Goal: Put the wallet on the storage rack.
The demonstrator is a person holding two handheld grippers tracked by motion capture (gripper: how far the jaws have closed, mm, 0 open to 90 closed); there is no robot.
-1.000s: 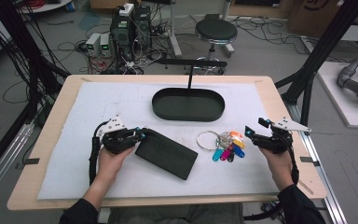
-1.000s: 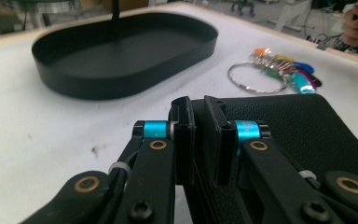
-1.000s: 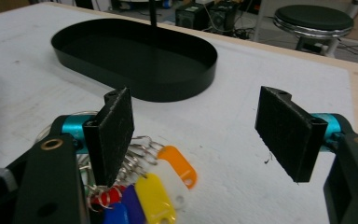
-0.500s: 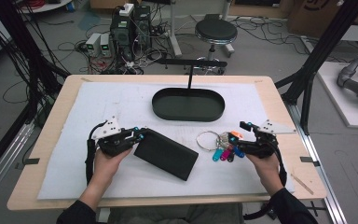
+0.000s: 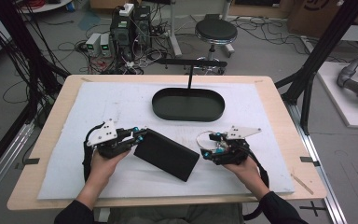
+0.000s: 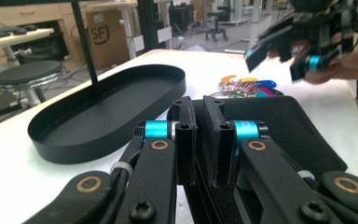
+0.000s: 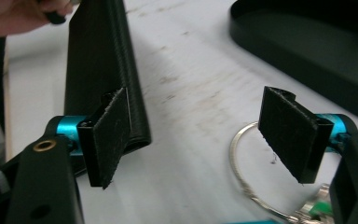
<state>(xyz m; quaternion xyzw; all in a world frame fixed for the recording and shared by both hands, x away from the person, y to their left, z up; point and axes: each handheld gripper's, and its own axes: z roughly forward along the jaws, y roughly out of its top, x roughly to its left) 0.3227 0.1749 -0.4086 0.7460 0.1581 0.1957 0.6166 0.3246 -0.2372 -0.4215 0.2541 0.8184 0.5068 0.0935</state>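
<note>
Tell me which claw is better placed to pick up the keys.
Right. The right claw hangs open directly over the key bunch, ring between its jaws. The left claw is shut on the black pouch.

Robotics lab: black alu frame posts (image 5: pixel 328 51), floor cables (image 5: pixel 60 46), electronics boxes (image 5: pixel 121 32), stool (image 5: pixel 216 31).

Black case (image 5: pixel 167 154), black tray (image 5: pixel 188 104) (white mat (image 5: pixel 98 100)).

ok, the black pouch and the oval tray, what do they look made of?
Pouch: looks like grained leather or faux leather, matte, with a fine pebbled texture; can't tell which. Oval tray: rigid, smooth, matte black, thin upright rim; probably painted metal or plastic.
</note>
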